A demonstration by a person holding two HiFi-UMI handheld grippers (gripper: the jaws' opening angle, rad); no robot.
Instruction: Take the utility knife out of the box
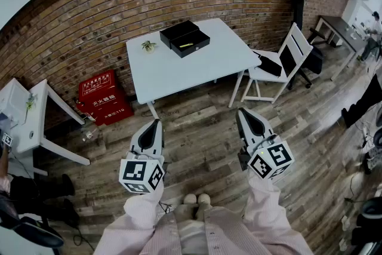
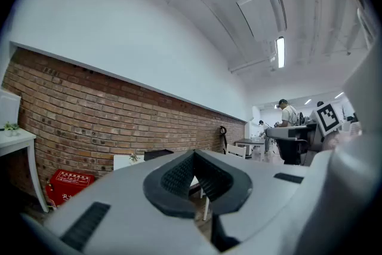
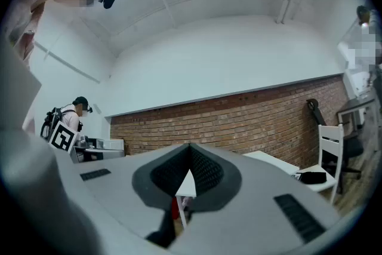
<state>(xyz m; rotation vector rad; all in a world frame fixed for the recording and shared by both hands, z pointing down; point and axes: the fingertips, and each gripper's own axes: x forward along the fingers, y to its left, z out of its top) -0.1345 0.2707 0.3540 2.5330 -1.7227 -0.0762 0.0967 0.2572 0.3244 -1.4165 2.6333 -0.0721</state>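
Note:
An open black box (image 1: 191, 43) sits on the white table (image 1: 179, 71), its lid (image 1: 177, 31) lying just behind it. A yellow utility knife (image 1: 186, 45) lies inside the box. Both grippers hover over the wooden floor, well short of the table and pointing toward it. My left gripper (image 1: 157, 122) is shut and holds nothing; its tips (image 2: 194, 155) meet in the left gripper view, where the dark box (image 2: 156, 154) shows far off. My right gripper (image 1: 240, 111) is shut and empty too, its tips (image 3: 190, 147) touching.
A small plant (image 1: 148, 45) stands on the table left of the box. A white chair (image 1: 280, 63) is at the table's right, red crates (image 1: 102, 97) by the brick wall, another white table (image 1: 36, 119) at left. People stand at desks (image 2: 286, 122) farther off.

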